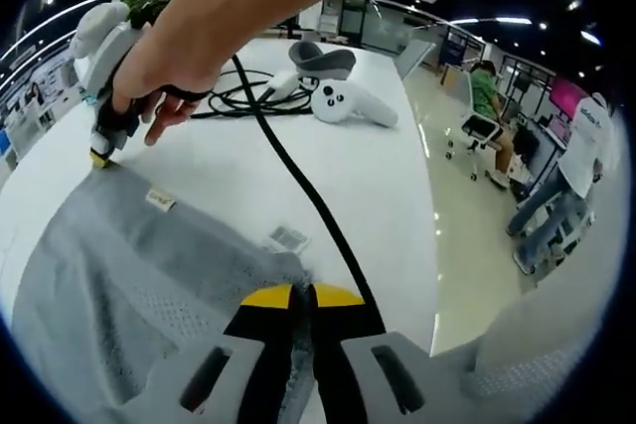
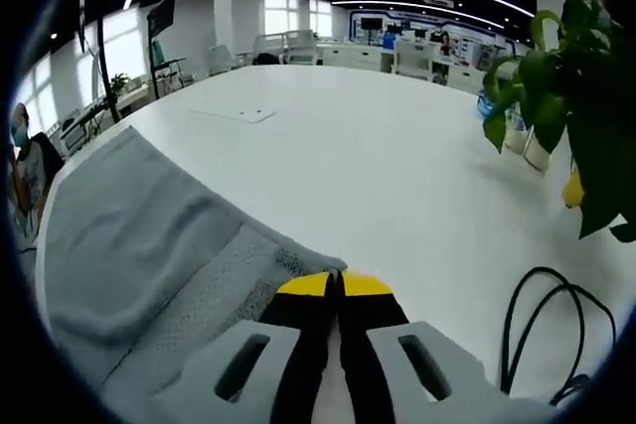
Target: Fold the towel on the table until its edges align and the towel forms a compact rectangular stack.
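A grey towel (image 1: 129,275) lies spread on the white table (image 1: 348,176), with two small labels near its far edge. My left gripper (image 1: 304,294) has its yellow-tipped jaws closed on a towel corner. In the left gripper view my right gripper (image 1: 99,154), held by a hand, pinches another corner at the upper left. In the right gripper view the towel (image 2: 139,245) stretches away to the left, and my right gripper (image 2: 335,283) is shut on its corner.
A black cable (image 1: 298,181) runs across the table toward white VR controllers (image 1: 348,101) and a grey headset (image 1: 323,57). A potted plant (image 2: 576,86) stands at the right and a cable loop (image 2: 542,330) lies near it. A flat sheet (image 2: 243,114) lies farther off. People are beyond the table's edge.
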The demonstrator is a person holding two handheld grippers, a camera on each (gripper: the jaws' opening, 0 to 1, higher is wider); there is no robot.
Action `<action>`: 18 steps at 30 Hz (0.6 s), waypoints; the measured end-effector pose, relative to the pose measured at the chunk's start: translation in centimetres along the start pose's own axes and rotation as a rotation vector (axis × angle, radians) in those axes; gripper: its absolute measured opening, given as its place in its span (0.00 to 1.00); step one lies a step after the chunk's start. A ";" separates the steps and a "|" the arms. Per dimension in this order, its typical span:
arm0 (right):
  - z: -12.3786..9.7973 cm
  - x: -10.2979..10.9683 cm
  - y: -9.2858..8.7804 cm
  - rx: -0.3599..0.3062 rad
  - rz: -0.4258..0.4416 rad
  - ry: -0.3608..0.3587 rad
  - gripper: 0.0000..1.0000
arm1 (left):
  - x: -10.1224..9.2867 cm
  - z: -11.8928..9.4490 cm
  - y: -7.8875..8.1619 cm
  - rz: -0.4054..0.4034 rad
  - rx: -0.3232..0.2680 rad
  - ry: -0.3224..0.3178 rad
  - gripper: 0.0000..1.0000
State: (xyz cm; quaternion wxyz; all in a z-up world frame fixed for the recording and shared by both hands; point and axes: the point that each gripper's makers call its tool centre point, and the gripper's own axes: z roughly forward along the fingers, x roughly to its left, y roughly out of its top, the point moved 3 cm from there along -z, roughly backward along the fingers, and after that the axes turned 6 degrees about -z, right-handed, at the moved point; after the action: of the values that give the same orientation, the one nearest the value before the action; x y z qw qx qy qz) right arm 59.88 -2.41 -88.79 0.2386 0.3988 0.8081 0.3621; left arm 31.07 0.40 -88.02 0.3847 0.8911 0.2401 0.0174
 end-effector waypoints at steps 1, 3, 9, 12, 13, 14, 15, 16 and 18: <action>0.0 -0.1 0.0 0.001 -0.004 -0.001 0.00 | 0.0 0.0 0.2 -0.001 -0.006 0.000 0.05; -0.2 -0.5 0.3 0.000 -0.015 -0.006 0.00 | -0.1 -0.1 0.6 0.004 -0.019 0.000 0.05; -1.0 -1.1 1.5 -0.020 -0.021 -0.013 0.00 | 0.2 -1.0 1.9 -0.015 -0.066 0.008 0.05; -1.3 -1.0 2.2 -0.027 -0.019 -0.013 0.00 | 0.4 -1.4 2.2 -0.009 -0.081 0.014 0.05; -1.5 -0.9 2.4 -0.028 -0.018 -0.016 0.00 | 0.4 -1.7 2.4 -0.005 -0.086 0.018 0.05; -1.5 -0.9 2.5 -0.029 -0.013 -0.017 0.00 | 0.5 -1.9 2.6 -0.002 -0.096 0.024 0.05; -1.7 -0.8 2.7 -0.031 -0.006 -0.017 0.00 | 0.6 -2.2 2.7 -0.002 -0.103 0.027 0.05; -1.7 -0.8 2.8 -0.030 -0.005 -0.018 0.00 | 0.7 -2.6 3.0 0.001 -0.113 0.030 0.05; -1.9 -0.8 3.0 -0.029 0.006 -0.022 0.00 | 0.8 -3.3 3.5 0.007 -0.130 0.038 0.05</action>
State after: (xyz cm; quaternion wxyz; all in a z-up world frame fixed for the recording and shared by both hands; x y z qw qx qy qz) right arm 60.52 -2.58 -85.22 0.2520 0.4016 0.7989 0.3701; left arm 32.50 0.92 -83.45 0.4371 0.8646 0.2425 0.0513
